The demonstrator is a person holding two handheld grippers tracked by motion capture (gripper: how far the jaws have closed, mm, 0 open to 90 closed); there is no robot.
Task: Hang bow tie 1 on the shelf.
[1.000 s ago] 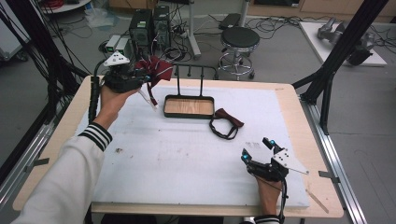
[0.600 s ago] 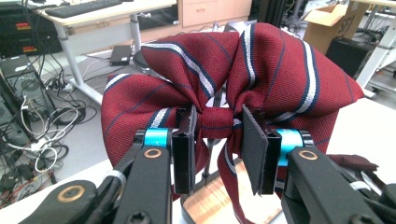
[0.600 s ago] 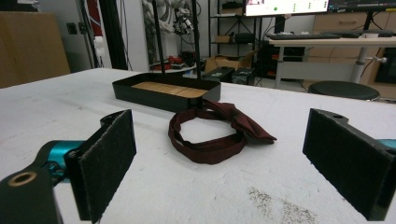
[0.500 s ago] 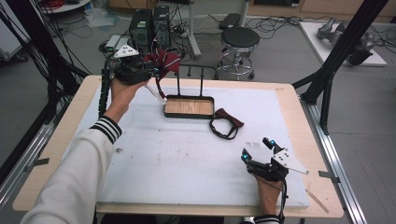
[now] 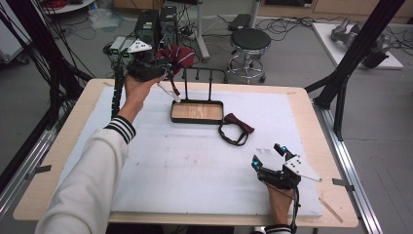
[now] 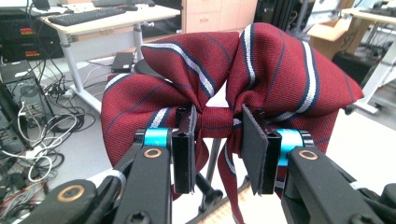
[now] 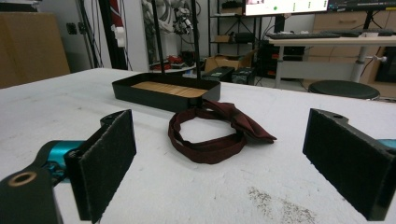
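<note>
Burgundy striped bow tie (image 6: 233,88) is carried by its knot toward the black stand (image 5: 197,111).

The left tool (image 5: 163,73) is clenched on the knot, and over the last second the bow tie is moved from the bench's far-left corner to just beside the stand's upright rods, with its strap (image 5: 168,90) dangling toward the wooden base; hanging it on the rack is judged to be the step in hand. The right tool (image 5: 269,156) is kept released and resting on the bench (image 5: 195,165), with the plain dark-red bow tie (image 7: 219,128) lying ahead of it, untouched.
</note>
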